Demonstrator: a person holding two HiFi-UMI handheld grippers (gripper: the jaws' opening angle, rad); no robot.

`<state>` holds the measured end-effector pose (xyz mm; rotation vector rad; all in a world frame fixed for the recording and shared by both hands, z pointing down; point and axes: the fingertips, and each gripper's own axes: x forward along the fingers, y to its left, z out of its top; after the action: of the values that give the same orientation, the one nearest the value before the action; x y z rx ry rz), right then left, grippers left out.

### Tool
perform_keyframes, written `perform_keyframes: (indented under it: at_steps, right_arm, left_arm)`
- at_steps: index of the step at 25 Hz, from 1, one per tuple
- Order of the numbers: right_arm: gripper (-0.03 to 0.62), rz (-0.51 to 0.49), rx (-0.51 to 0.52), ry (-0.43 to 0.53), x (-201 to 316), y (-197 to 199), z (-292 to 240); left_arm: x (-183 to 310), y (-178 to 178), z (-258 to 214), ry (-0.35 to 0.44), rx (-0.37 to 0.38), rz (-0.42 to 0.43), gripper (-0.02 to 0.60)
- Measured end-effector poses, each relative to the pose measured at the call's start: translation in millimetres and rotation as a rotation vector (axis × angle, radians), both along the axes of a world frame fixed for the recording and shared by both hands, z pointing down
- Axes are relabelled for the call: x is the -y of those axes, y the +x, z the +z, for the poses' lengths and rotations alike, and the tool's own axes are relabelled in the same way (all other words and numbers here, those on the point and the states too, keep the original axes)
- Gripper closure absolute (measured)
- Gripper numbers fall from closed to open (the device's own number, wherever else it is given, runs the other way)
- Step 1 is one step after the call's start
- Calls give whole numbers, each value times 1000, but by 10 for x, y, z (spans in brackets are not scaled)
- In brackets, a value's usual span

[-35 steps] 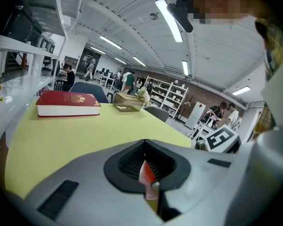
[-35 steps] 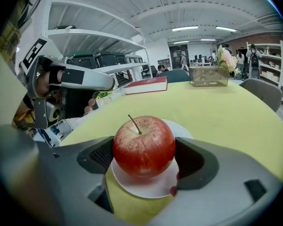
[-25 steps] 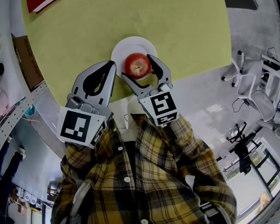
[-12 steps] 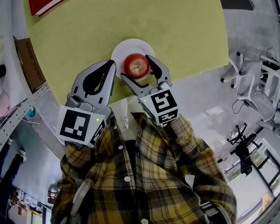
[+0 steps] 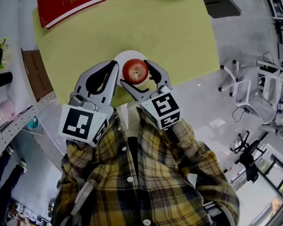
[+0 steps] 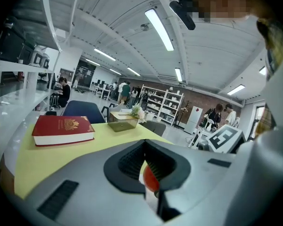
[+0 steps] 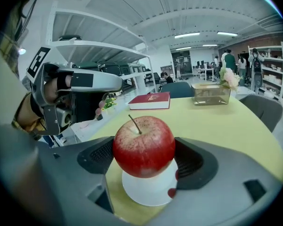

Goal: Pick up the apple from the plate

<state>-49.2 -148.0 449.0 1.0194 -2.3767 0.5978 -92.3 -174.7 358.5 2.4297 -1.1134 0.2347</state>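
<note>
Well to the left of the plate (image 5: pixel 124 57), on its far side, a red book (image 5: pixel 70 1) lies on the yellow-green table (image 5: pixel 174 32). Your left gripper (image 5: pixel 114 66) sits just left of the plate, its jaws pressed together with nothing between them. The apple (image 7: pixel 144 146) is over the plate, stem up. Your right gripper (image 5: pixel 136 73), reaching in from the plate's right, clamps it between both pads. Whether the apple touches the plate isn't clear.
</note>
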Motion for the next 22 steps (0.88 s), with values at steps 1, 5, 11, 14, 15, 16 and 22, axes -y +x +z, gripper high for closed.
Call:
perform_keyframes:
  at_steps: [1, 5, 11, 14, 15, 16, 22]
  right_arm:
    - [206, -5, -2, 9, 7, -5, -62]
    - [206, -26, 2, 31, -22, -2, -318]
    - [206, -37, 29, 56, -69, 42, -673]
    - [206, -39, 50, 70, -92, 68, -868]
    - [206, -42, 55, 78, -102, 74, -937]
    - [207, -46, 58, 86, -110, 76, -1006]
    - [206, -79, 80, 133, -146, 87, -1329]
  left_arm:
    - [9, 6, -54, 9, -1, 1, 575]
    - [18, 31, -274, 45, 2, 4, 575]
    - [-7, 59, -513, 73, -1, 0, 575]
    - [-50, 77, -603, 88, 5, -1, 575]
    - [-69, 80, -637, 93, 8, -1, 575]
    - [-85, 81, -673, 99, 12, -1, 575]
    - [-152, 94, -836, 134, 27, -14, 575]
